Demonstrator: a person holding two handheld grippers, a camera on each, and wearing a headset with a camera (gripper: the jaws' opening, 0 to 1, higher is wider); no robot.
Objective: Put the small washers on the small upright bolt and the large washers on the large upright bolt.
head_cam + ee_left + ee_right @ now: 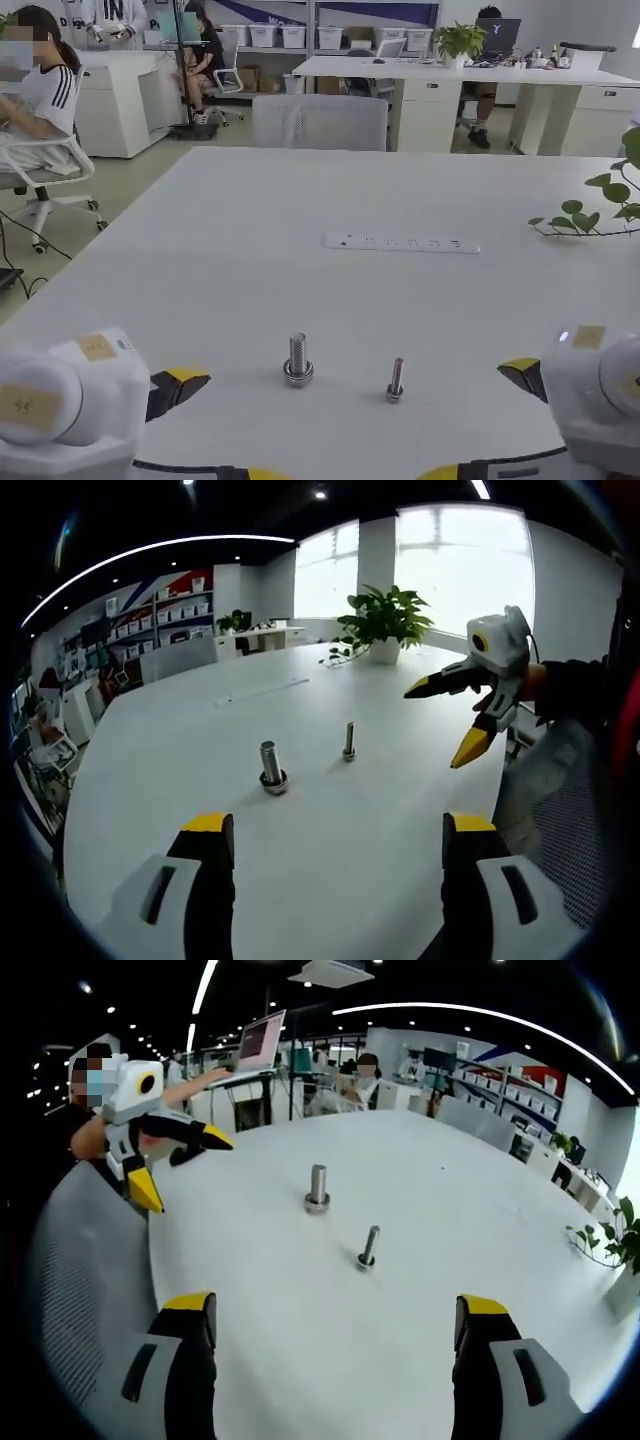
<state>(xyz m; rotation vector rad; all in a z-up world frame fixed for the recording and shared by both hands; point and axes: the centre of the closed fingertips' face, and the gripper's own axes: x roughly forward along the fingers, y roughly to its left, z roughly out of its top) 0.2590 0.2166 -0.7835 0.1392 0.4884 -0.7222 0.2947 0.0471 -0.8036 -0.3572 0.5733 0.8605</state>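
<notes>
1. Left claw [338, 825]: I am holding it wide open, yellow-tipped jaws well apart and gripping nothing. It is hovering over the near counter [250, 220] edge, at 7 o'clock of the bolts.
2. Right claw [336, 1306]: I am holding it equally wide open and empty, at 5 o'clock of the bolts.
3. Large bolt [298, 360]: standing upright on the counter, showing a broader collar at its foot. I cannot tell whether that is a washer.
4. Small bolt [396, 380]: standing upright at 3 o'clock of the large bolt, near it but apart.
5. Approach: I am seeing white counter top between each claw and the bolts.
6. Power strip [402, 243]: lying flat at 12 o'clock of the bolts, well apart.
7. Plant sprig [600, 205]: trailing over the counter edge at 2 o'clock.
8. Grey chair [320, 120]: standing beyond the far edge at 12 o'clock.
</notes>
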